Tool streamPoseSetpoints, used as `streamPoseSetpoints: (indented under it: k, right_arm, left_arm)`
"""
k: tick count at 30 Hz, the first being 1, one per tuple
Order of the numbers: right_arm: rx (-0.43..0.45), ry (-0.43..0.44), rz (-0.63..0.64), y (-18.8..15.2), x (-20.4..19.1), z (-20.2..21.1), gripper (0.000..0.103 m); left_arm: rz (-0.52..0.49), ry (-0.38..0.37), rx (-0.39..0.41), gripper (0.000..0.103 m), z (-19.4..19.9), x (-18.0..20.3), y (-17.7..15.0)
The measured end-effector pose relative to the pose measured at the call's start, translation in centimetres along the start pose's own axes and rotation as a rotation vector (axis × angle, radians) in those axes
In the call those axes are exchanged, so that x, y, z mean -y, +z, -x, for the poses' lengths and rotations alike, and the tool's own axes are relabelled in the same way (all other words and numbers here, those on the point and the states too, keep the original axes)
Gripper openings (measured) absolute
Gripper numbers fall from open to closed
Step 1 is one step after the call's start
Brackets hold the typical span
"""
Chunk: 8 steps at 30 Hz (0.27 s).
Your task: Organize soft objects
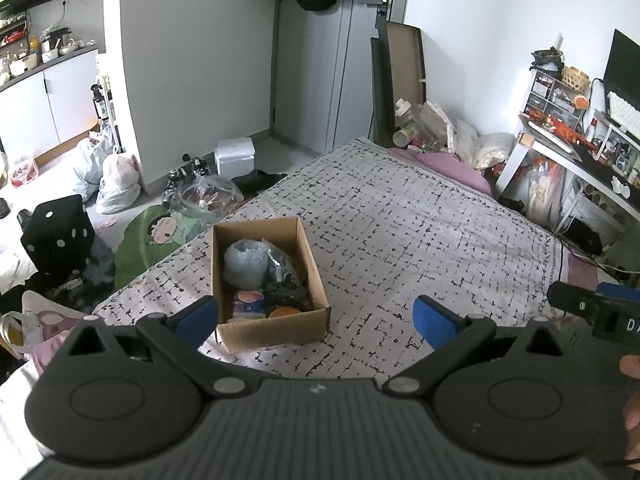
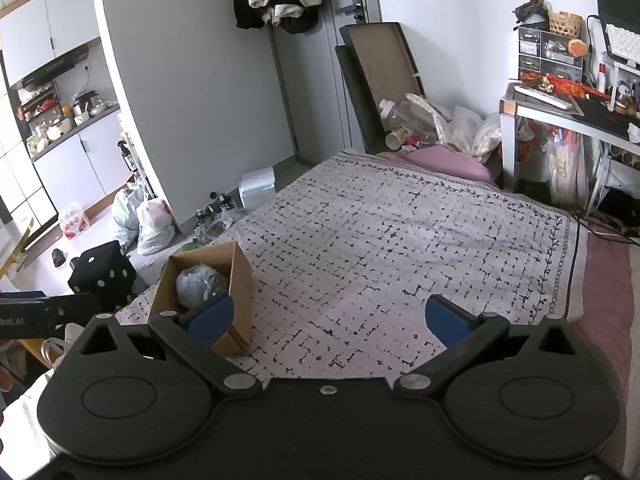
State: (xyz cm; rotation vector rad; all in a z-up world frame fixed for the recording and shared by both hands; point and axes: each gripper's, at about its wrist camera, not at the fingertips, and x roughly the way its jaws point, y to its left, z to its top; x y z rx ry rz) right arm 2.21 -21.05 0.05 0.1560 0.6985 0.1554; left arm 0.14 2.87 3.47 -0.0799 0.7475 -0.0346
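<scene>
On the floor at far left sits a black plush die with white dots (image 1: 60, 236), next to white plastic bags (image 1: 116, 180). Right of that, an open brown cardboard box (image 1: 276, 330) rests on the bed with white black-patterned cover (image 1: 420, 216), near its left edge. Inside box: a grey-blue round soft ball in plastic wrap (image 1: 245, 262) at the back, a dark crinkly plastic-bagged item (image 1: 286, 276) beside it, small pink-and-blue item (image 1: 250, 300) and orange round thing (image 1: 285, 312) at the front. Left gripper (image 1: 316, 320) hovers over the bed just in front of the box, blue fingers (image 1: 434, 322) spread wide, nothing held. Right gripper (image 2: 328, 318) is right of the box, over bare cover, blue fingers (image 2: 448, 320) also wide, empty. Far right, cluttered white counter (image 1: 560, 156).
</scene>
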Motion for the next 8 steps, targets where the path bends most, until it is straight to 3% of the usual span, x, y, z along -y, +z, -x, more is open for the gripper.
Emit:
streamPoseSetpoints:
  k: [8]
  right_arm:
    - [-0.004, -0.006, -0.012, -0.53, 0.43, -0.47, 0.103]
  left_arm:
    - [-0.018, 0.006, 0.006, 0.102, -0.55, 0.07, -0.48]
